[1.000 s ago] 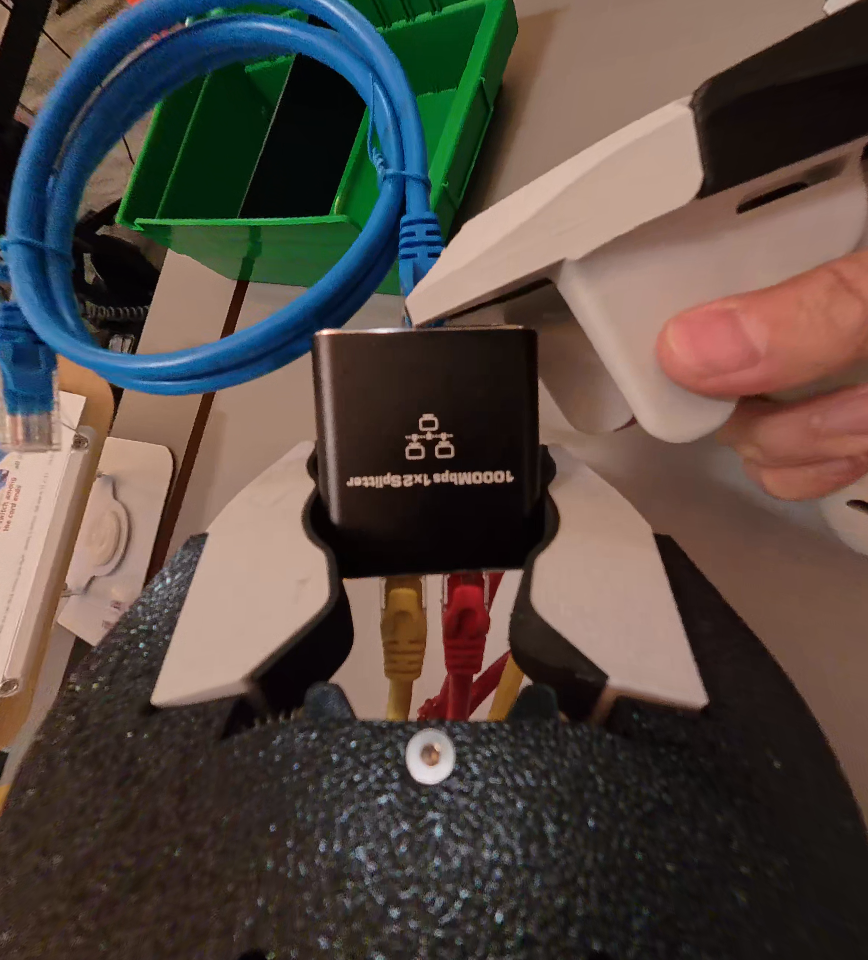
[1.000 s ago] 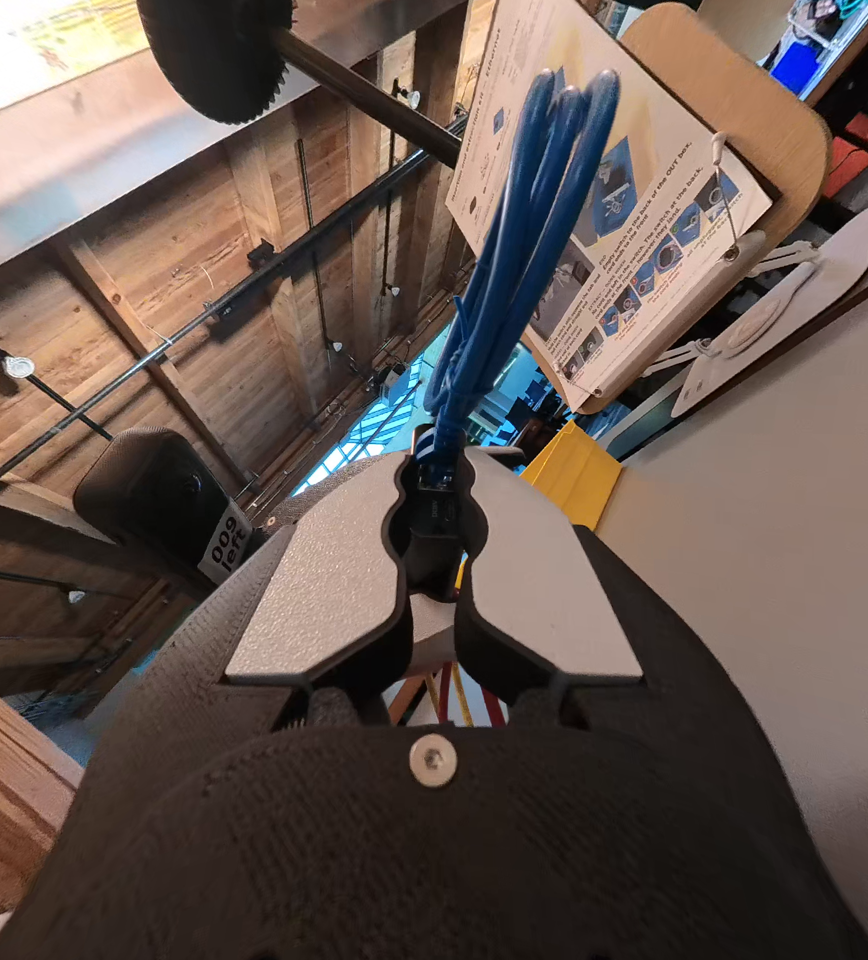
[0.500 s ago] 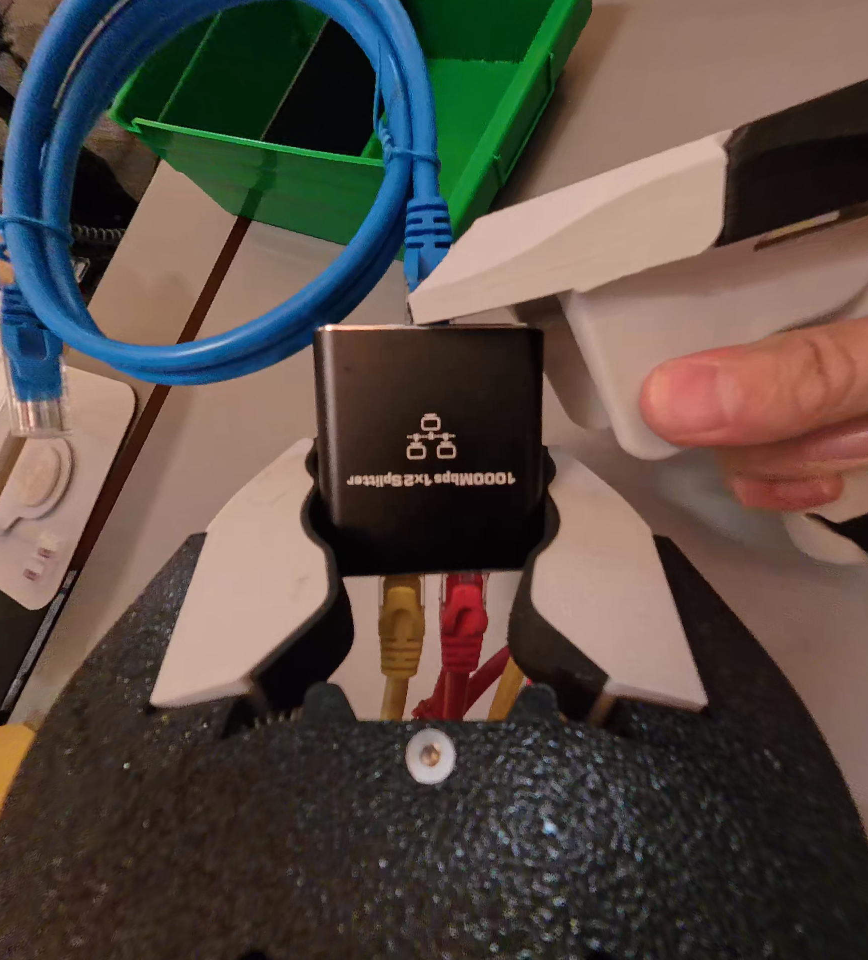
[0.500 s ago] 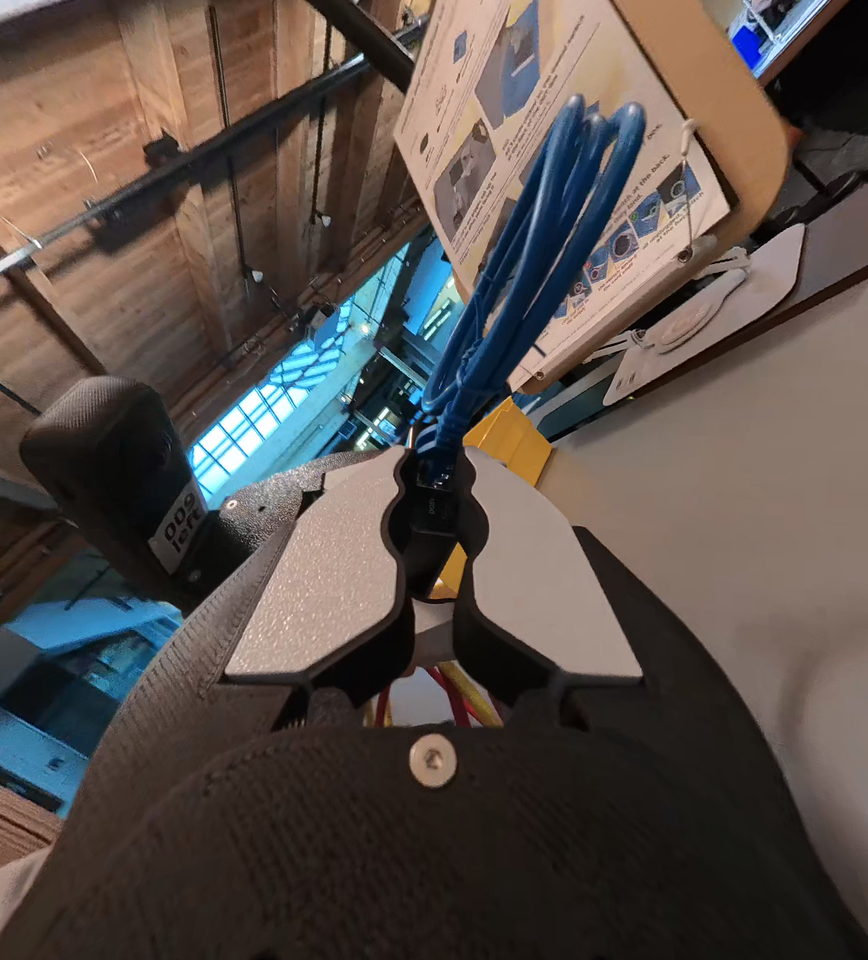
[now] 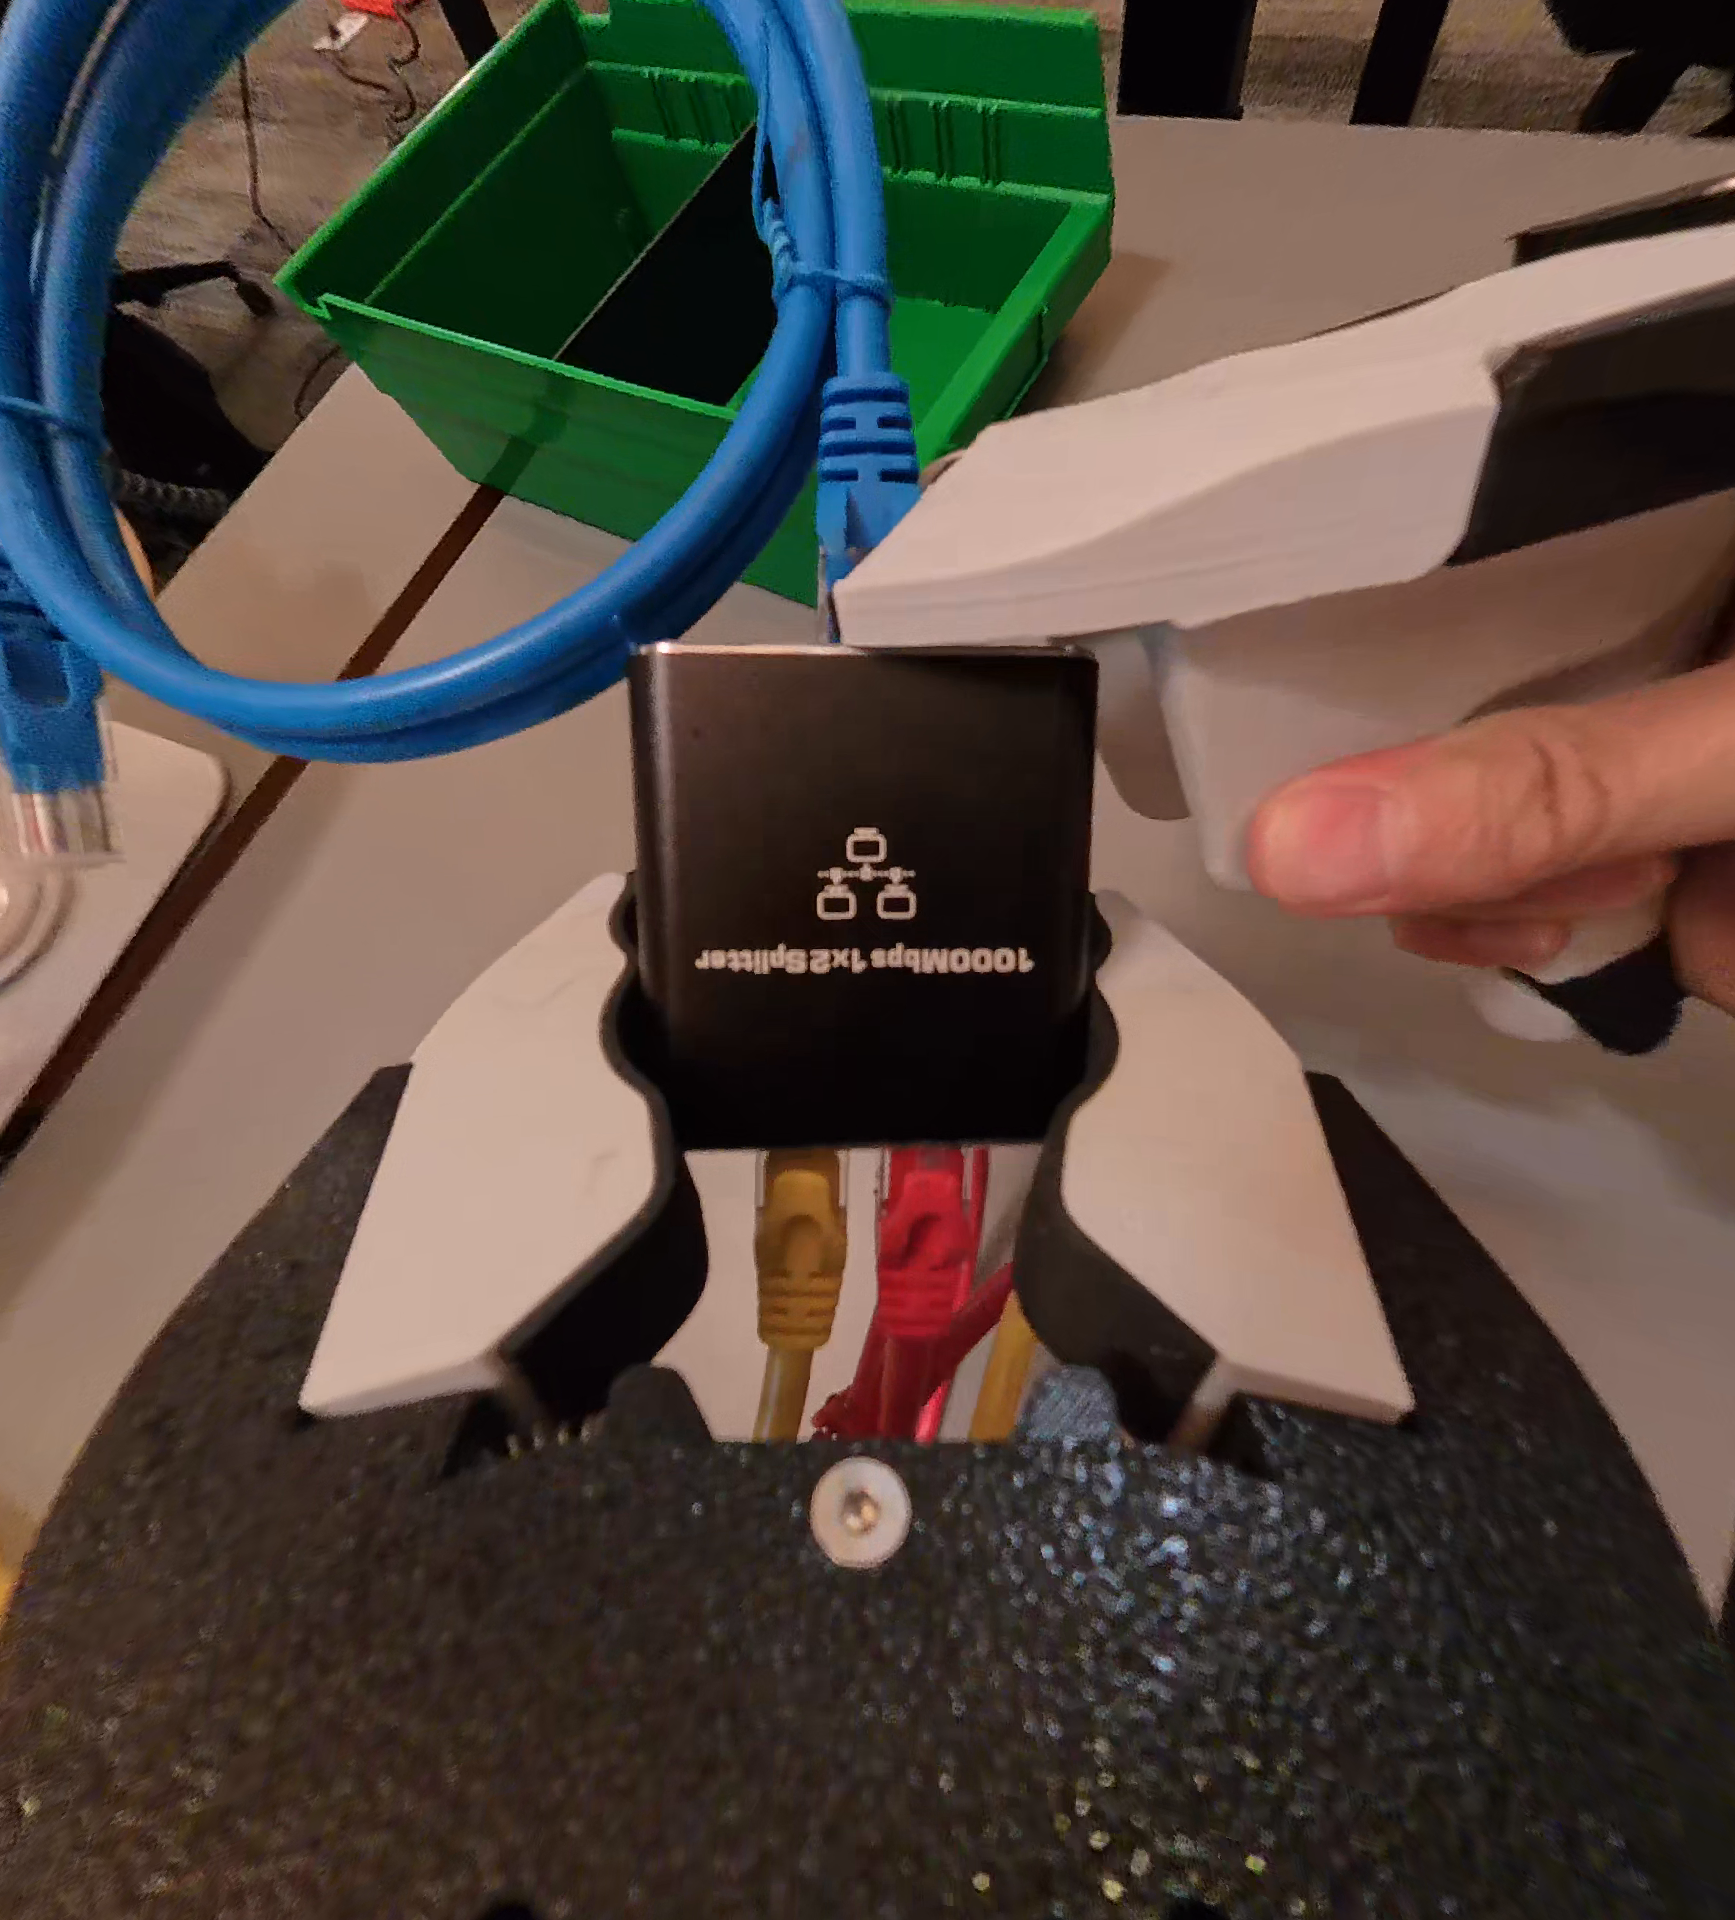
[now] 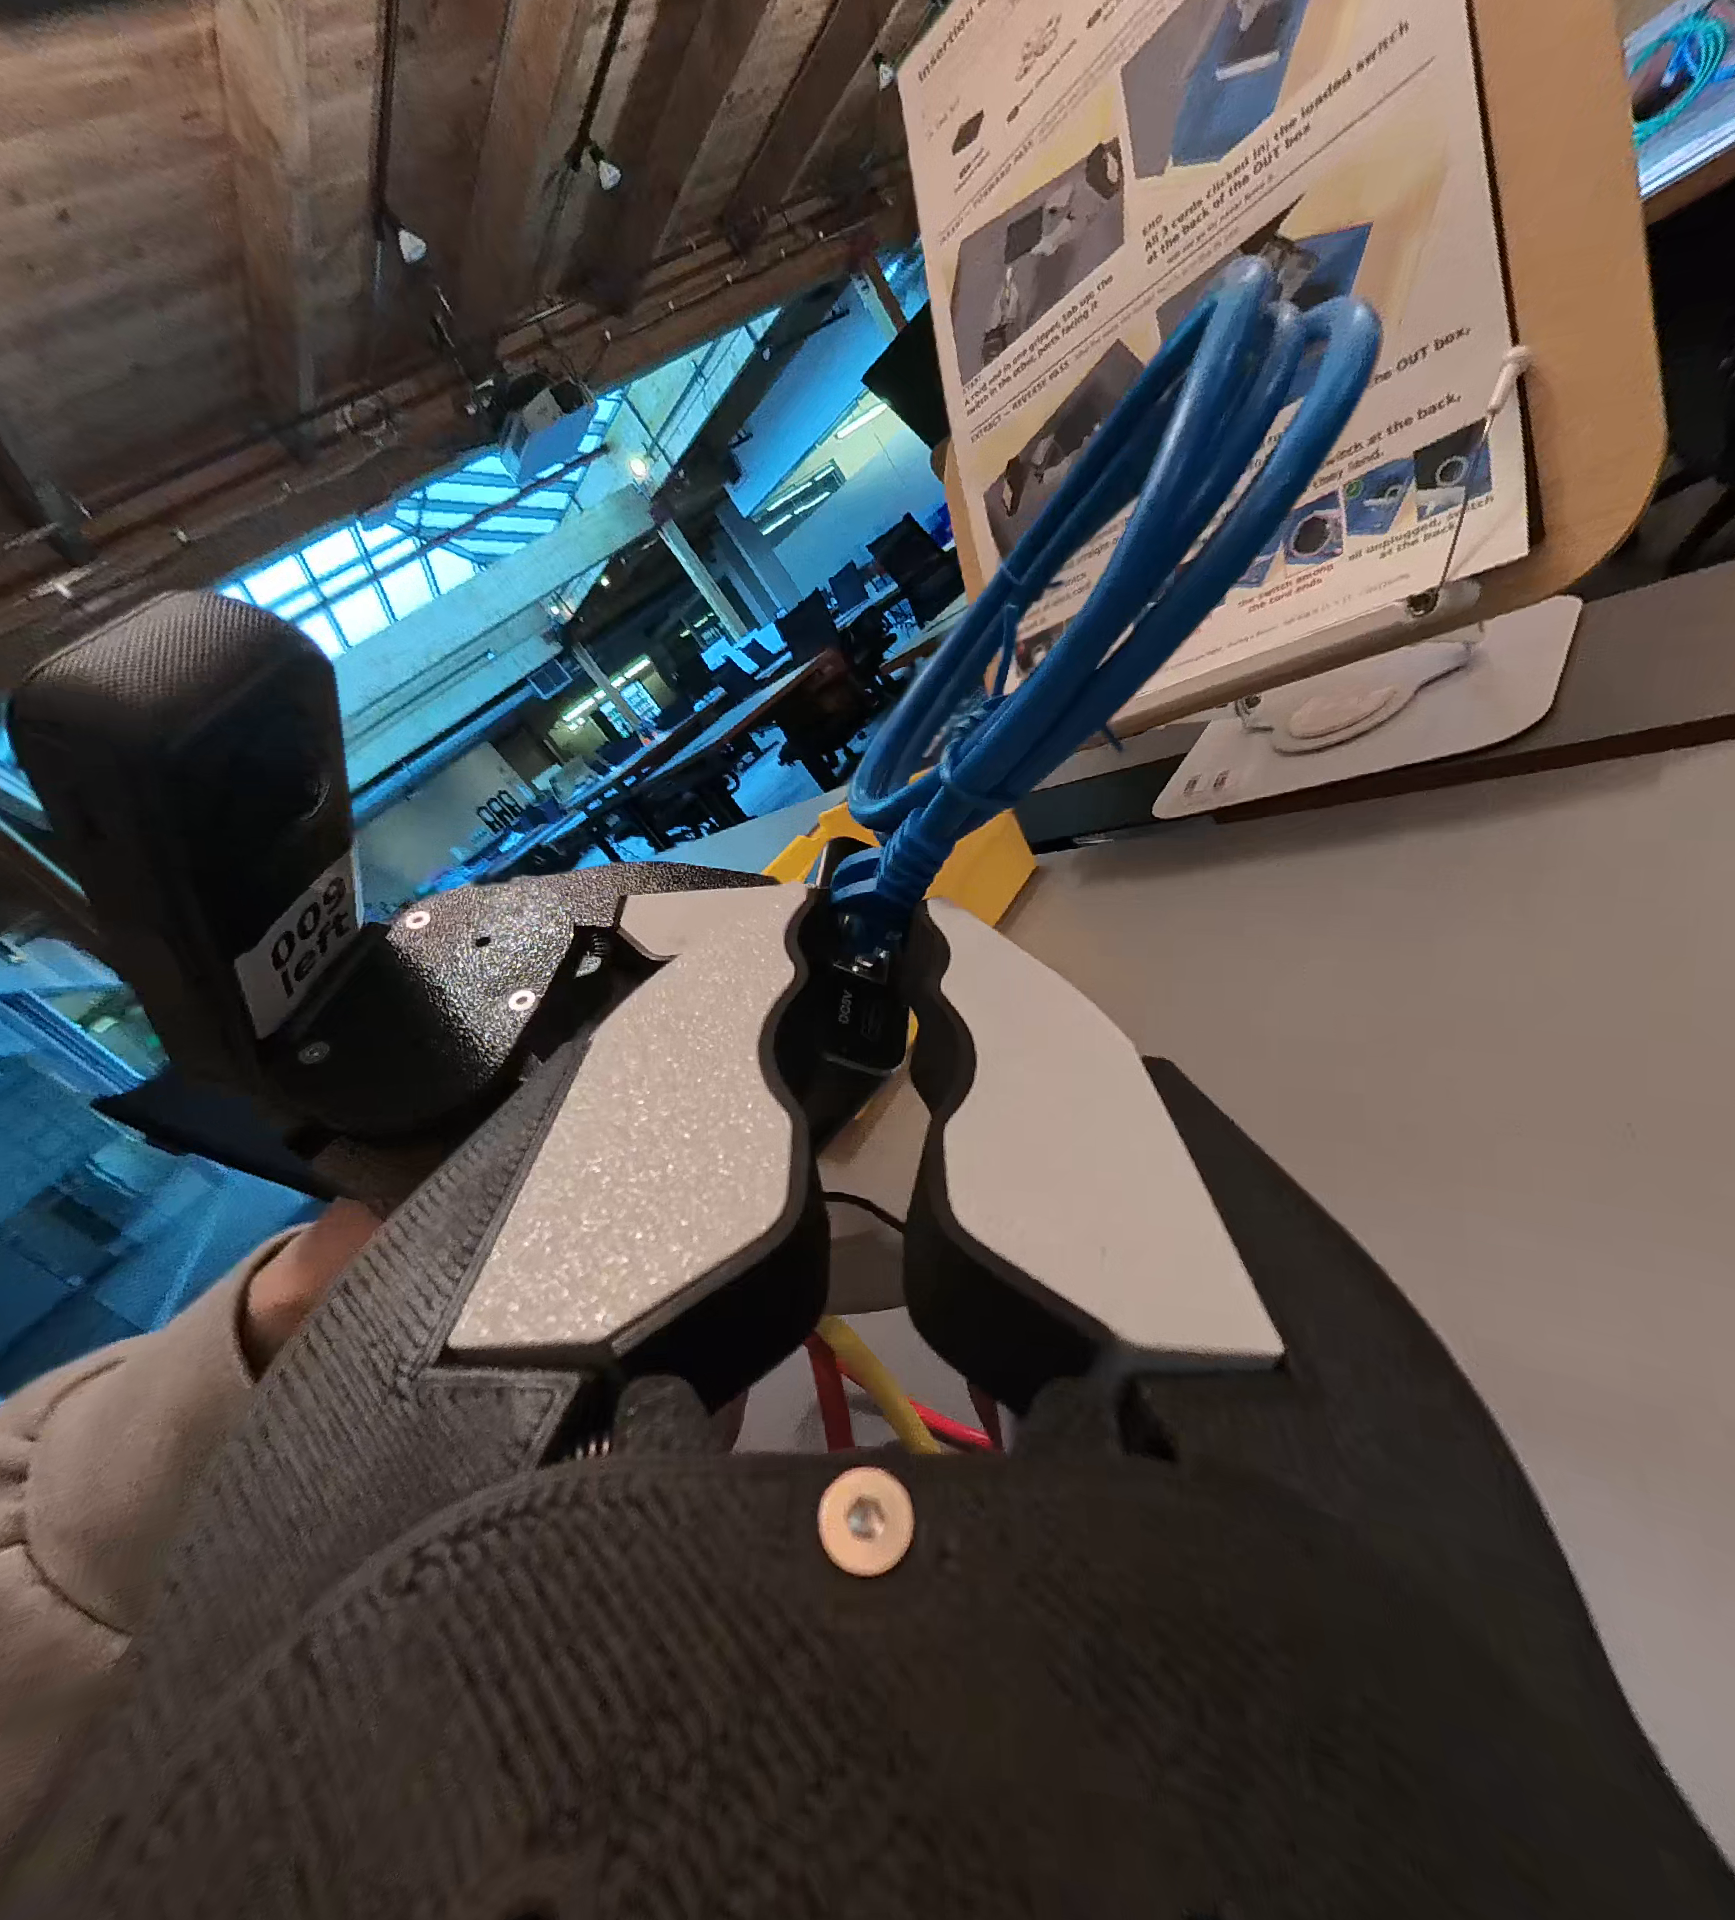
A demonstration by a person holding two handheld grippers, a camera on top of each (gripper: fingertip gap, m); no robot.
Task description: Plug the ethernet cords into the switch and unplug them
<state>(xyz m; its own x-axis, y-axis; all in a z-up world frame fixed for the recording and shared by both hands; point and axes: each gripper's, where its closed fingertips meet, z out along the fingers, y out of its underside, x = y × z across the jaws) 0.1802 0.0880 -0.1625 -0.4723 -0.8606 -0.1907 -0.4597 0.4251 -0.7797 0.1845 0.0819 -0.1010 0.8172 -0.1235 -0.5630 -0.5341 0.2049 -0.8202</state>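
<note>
Blue cord plug [image 5: 858,473] pinched in my right gripper [image 6: 858,997], in line with switch [image 5: 863,883] clamped by left gripper [image 5: 861,997]; port dead ahead.

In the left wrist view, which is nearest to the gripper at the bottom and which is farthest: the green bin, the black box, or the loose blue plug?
1. Black box, clamped in the left gripper.
2. Loose blue plug, hanging to the left.
3. Green bin, at the top, behind the cable loop.

Warm, dim indoor light in both views; cool blue daylight glows at nine o'clock in the right wrist view. Wide-angle edges bend, with slight motion blur.
</note>
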